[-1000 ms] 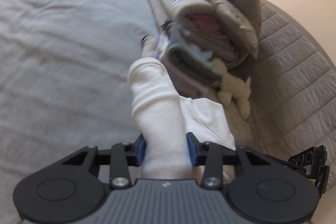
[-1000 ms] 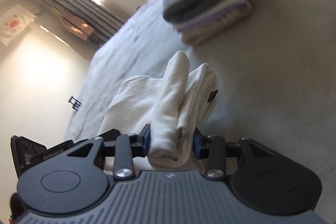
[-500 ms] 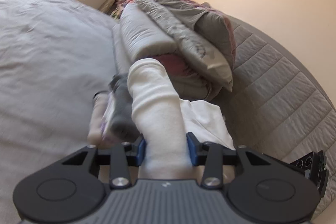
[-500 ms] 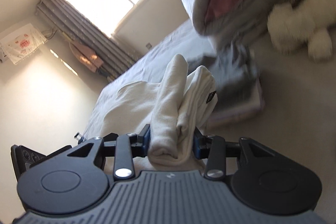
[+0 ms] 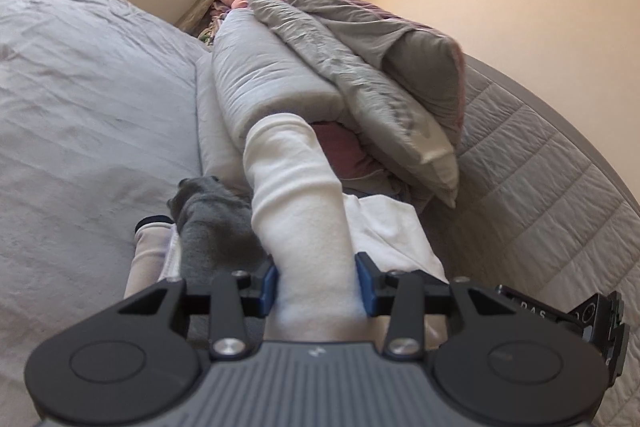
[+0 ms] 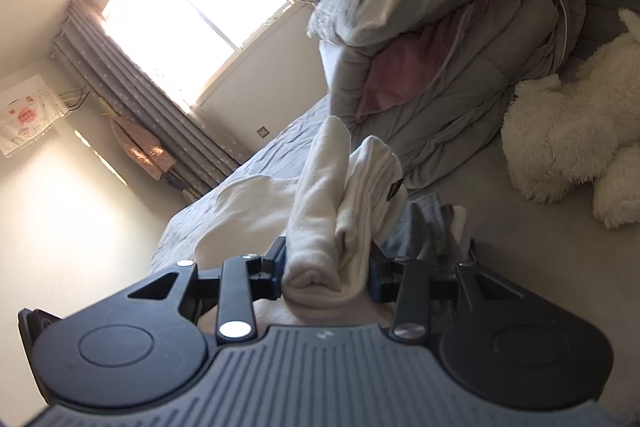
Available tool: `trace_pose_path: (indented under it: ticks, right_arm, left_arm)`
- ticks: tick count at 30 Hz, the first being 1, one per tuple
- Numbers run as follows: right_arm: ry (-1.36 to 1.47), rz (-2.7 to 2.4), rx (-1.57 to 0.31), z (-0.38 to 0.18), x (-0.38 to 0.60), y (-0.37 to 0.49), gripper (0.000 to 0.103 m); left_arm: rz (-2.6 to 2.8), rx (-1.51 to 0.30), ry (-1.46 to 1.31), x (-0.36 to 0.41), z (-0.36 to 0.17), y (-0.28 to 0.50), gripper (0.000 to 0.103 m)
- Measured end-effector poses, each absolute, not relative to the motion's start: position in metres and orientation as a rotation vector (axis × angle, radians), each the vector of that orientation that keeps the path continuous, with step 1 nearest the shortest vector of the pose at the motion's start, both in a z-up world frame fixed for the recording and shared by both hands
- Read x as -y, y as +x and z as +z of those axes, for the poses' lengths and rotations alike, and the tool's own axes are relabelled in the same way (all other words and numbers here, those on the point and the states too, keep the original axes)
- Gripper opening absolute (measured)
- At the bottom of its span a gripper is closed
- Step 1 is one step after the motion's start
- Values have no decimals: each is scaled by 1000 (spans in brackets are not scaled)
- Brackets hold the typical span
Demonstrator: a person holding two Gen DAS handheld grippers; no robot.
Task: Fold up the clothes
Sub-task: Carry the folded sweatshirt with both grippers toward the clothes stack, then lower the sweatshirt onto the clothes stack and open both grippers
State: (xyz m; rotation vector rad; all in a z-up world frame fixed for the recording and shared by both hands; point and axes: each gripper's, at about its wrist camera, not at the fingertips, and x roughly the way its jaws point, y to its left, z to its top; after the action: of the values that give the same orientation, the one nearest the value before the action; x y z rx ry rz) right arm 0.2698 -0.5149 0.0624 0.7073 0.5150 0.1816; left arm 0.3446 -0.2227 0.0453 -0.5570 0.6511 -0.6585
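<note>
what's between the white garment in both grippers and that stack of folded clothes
Nothing visible. The white garment is clamped in the left gripper and right gripper, right over the folded stack, with no object between them.

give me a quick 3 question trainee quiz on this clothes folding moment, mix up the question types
1. True or false: the left tongs are shut on the white garment.
2. Multiple choice: in the right wrist view, what lies at the far right? A) a laptop B) a white plush toy C) a shoe
3. Fill in: in the left wrist view, the folded item just left of the white garment, on the stack of folded clothes, is coloured ____.

Key: 1 true; 2 B; 3 grey. The right tongs are shut on the garment too.
</note>
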Motion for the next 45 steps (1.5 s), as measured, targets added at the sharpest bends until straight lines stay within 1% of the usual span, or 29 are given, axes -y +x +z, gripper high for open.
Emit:
trace_pose_path:
  ticks: [2, 5, 6, 7, 9, 10, 11, 14, 16, 19, 20, 22, 24, 25, 26, 29, 32, 33, 35, 36, 38, 39, 41, 43, 45]
  right_arm:
    - [720, 175, -523, 47, 518, 279, 42]
    - [718, 152, -539, 31, 518, 287, 43]
    - [713, 143, -543, 28, 517, 287, 46]
    - [708, 134, -548, 25, 516, 288, 47]
    - [697, 117, -557, 19, 515, 290, 51]
    - [692, 108, -562, 16, 514, 291, 52]
    - [669, 101, -558, 21, 513, 289, 52]
    - [594, 66, -514, 42, 516, 280, 52]
    - [580, 55, -468, 55, 518, 275, 52]
    - [557, 70, -419, 66, 513, 274, 52]
    - [542, 78, -414, 67, 510, 276, 52]
    - [512, 92, -418, 64, 502, 282, 51]
    - [490, 95, -438, 54, 496, 288, 51]
    - [478, 87, -448, 47, 494, 290, 49]
    - [467, 77, -459, 40, 493, 292, 49]
    - [428, 20, -511, 23, 492, 298, 48]
    - [393, -1, -534, 16, 489, 297, 48]
    - [393, -2, -532, 16, 489, 296, 49]
    - [409, -5, -523, 21, 489, 293, 49]
    - [413, -5, -523, 26, 489, 291, 50]
    - [409, -5, -526, 35, 490, 288, 50]
    - [408, -6, -530, 39, 490, 285, 51]
    - [406, -9, -540, 48, 490, 279, 52]
    - [399, -16, -558, 55, 489, 272, 59]
    - [395, -18, -581, 59, 486, 262, 61]
  left_arm:
    - [-648, -657, -559, 225, 30, 355, 42]
    - [-620, -693, -574, 226, 8, 366, 48]
    - [-617, -691, -584, 225, 7, 366, 49]
    - [-615, -687, -588, 224, 7, 366, 50]
    - [-606, -663, -557, 222, 15, 363, 57]
    - [-589, -636, -534, 219, 21, 360, 64]
    - [-575, -604, -516, 217, 27, 358, 68]
    - [-567, -539, -489, 212, 45, 356, 68]
    - [-594, -513, -471, 216, 55, 357, 65]
    - [-659, -502, -402, 232, 60, 360, 55]
    - [-678, -508, -374, 239, 59, 361, 49]
    - [-674, -518, -324, 250, 52, 365, 47]
    - [-663, -523, -306, 254, 43, 369, 47]
    - [-658, -530, -310, 255, 38, 371, 45]
    - [-656, -538, -313, 256, 33, 373, 39]
    - [-658, -565, -305, 257, 21, 377, 32]
    - [-647, -571, -284, 259, 23, 373, 32]
    - [-642, -571, -279, 260, 27, 371, 33]
    - [-631, -571, -270, 260, 35, 366, 42]
    - [-626, -571, -265, 261, 39, 364, 45]
    - [-608, -571, -244, 261, 48, 357, 59]
    - [-596, -571, -230, 261, 53, 353, 62]
    - [-573, -588, -203, 262, 62, 346, 75]
    - [-556, -621, -185, 262, 69, 339, 81]
    - [-537, -648, -156, 263, 75, 328, 82]
